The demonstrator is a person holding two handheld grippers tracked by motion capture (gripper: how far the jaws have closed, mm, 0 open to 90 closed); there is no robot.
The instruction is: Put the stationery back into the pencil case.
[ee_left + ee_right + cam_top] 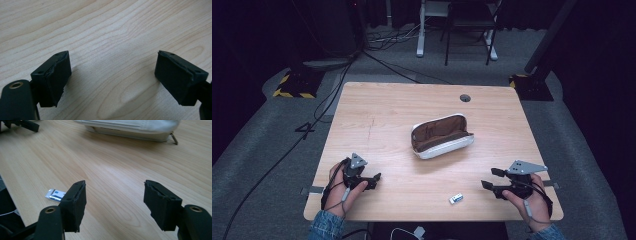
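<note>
right gripper [115, 202]: nearest the lens, we see its jaws spread, bare wood between them, nothing gripped.
table [377, 115]: light wood, largest item.
pouch [441, 135]: white, unzipped, brown lining up, mid-table, well apart from both grippers.
left gripper [112, 75]: we read jaws wide apart, empty, over bare wood.
packet [455, 198]: small white-blue, near front edge, just left of right gripper.

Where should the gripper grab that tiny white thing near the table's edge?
Probably across its two long sides, coming straight down from above. The small white packet lies flat on the table, so there's no way under it. The right gripper is nearest, its jaws open and empty, wide enough to straddle the narrow width.
</note>
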